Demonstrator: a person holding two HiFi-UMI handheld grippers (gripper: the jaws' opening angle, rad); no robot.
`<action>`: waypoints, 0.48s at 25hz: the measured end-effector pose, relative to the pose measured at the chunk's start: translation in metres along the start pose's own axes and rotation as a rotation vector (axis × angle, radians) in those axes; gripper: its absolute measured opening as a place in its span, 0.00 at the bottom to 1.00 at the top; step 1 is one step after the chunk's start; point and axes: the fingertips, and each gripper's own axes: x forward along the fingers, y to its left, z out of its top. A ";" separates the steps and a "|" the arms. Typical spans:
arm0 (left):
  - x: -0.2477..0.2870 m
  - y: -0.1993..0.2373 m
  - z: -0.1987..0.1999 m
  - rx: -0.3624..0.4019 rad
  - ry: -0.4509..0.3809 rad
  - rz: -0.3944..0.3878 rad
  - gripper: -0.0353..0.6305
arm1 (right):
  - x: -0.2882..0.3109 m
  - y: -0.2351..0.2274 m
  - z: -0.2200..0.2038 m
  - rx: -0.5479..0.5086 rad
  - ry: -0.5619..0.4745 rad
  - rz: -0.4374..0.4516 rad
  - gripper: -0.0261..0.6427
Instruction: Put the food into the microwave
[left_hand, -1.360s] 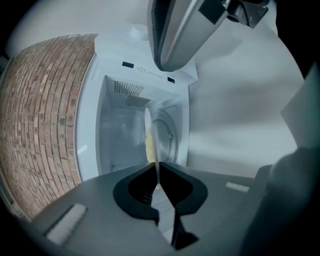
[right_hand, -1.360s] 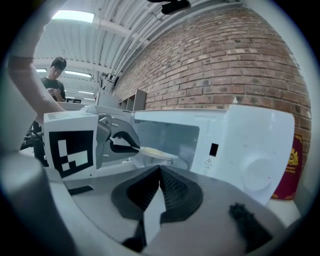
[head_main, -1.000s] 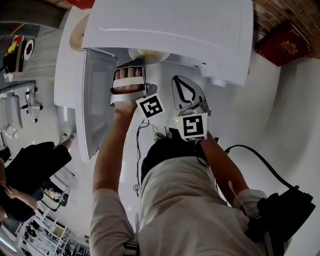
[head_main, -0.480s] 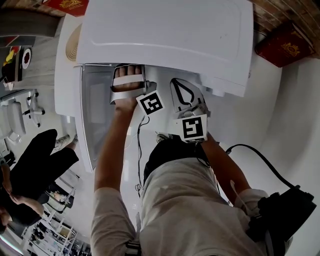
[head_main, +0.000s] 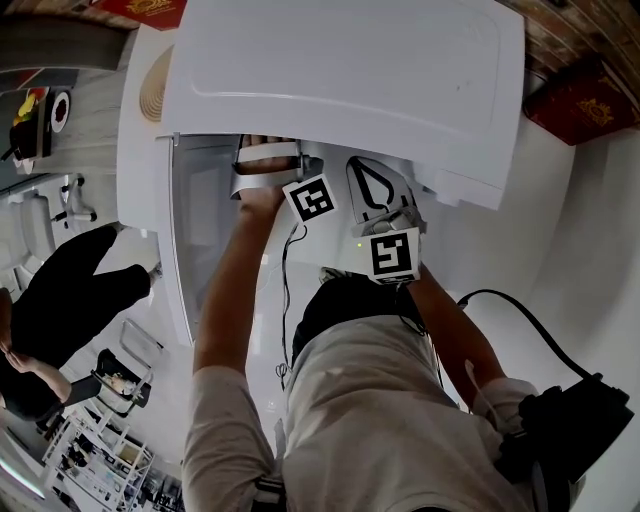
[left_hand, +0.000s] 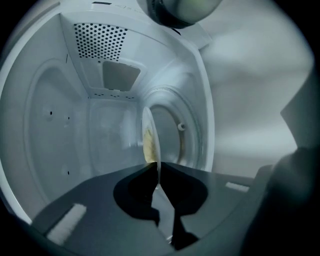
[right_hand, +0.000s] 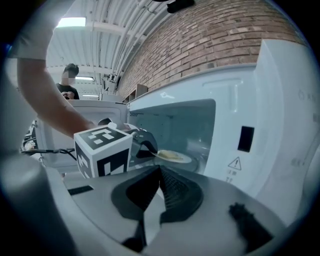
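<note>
Left gripper (left_hand: 158, 174) pinches the rim of a likely light, stiff, breakable food plate (right_hand: 176, 157) inside the microwave (right_hand: 280, 100); right gripper (right_hand: 160, 175) closed, empty.

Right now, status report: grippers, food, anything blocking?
Left hand-held gripper shut on plate rim; right hand-held gripper shut, empty, outside. Plate with food inside microwave cavity, not yet released. Door open, nothing blocking.

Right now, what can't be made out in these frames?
- Left gripper view: plate sits edge-on in the shut left tool, hiding most of its food.
- Right gripper view: food too small to identify; warning label print illegible.
- Head view: microwave top hides plate and left tool's tips.
</note>
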 end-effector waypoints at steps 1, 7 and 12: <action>0.001 -0.001 0.001 -0.003 -0.011 -0.007 0.09 | 0.001 0.000 0.000 0.001 0.000 0.002 0.06; -0.001 -0.009 0.012 -0.017 -0.088 -0.130 0.15 | 0.002 0.002 0.000 0.018 -0.008 0.012 0.06; -0.008 -0.030 0.024 -0.096 -0.167 -0.352 0.21 | 0.002 0.004 0.004 0.021 -0.022 0.018 0.06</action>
